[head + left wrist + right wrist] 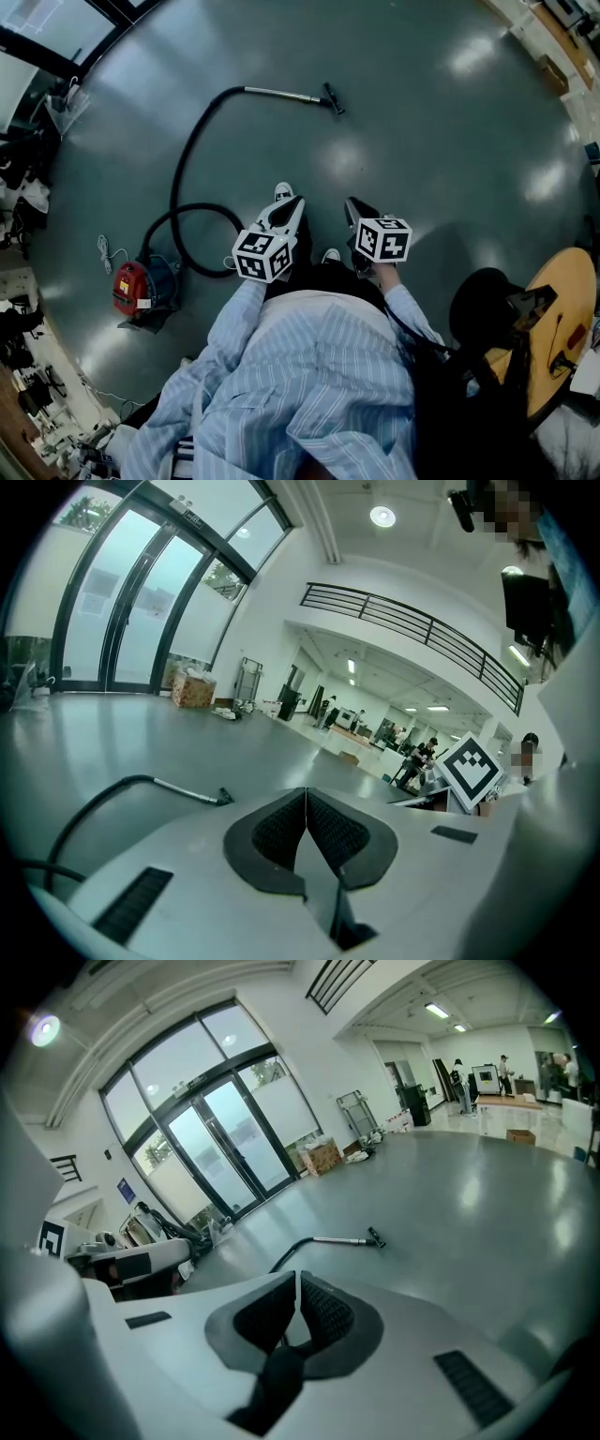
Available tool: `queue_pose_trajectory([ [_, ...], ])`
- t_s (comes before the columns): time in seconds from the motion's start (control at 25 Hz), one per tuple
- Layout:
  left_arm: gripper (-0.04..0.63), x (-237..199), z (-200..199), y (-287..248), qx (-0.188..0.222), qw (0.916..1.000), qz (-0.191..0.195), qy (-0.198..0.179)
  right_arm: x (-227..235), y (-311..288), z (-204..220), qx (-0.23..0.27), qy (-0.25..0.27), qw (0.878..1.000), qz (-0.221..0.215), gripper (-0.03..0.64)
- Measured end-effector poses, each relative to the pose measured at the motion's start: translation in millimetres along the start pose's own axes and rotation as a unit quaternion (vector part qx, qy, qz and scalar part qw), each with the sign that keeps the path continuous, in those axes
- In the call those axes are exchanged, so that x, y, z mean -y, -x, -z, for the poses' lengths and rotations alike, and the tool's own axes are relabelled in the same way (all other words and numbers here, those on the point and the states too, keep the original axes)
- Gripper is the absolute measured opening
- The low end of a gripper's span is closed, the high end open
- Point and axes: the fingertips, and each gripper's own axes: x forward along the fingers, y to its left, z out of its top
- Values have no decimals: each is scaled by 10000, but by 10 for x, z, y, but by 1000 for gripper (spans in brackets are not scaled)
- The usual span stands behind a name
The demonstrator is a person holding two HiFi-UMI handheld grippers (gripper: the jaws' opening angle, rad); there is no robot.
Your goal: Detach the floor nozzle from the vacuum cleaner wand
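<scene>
- Nozzle [334, 99] sits on the wand's [281, 93] end, well ahead of both jaws.
- Left gripper [306, 799] and right gripper [297, 1279] are pinched together, empty.
- Part them on nearing: one steadies wand, other pulls nozzle.

Glossy grey-green floor [441, 141] spreading wide here, throwing back bright patches from the lights overhead. Far left, tall glass doors [216, 1147] in dark frames, pale daylight coming through. Cardboard boxes [323, 1157] and a metal trolley [354, 1115] are parked near them. White walls all round, a dark-railed balcony [412, 621] running along up high, a round ceiling lamp [382, 516] glowing above it. Far off, an open work area under strip lights, people [419, 754] at the benches. Near right, a round wooden table [567, 309].
</scene>
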Motion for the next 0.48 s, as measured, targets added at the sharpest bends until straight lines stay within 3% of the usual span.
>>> queue_pose_trajectory([
  [0.28, 8, -711, -408, -585, -134, 9998, 132, 12, 150, -581, -490, 46, -264, 9995, 177, 21],
  [0.48, 8, -1268, -962, -992, -285, 9988, 390, -111, 158, -1133, -1067, 43, -513, 9978, 428, 21],
])
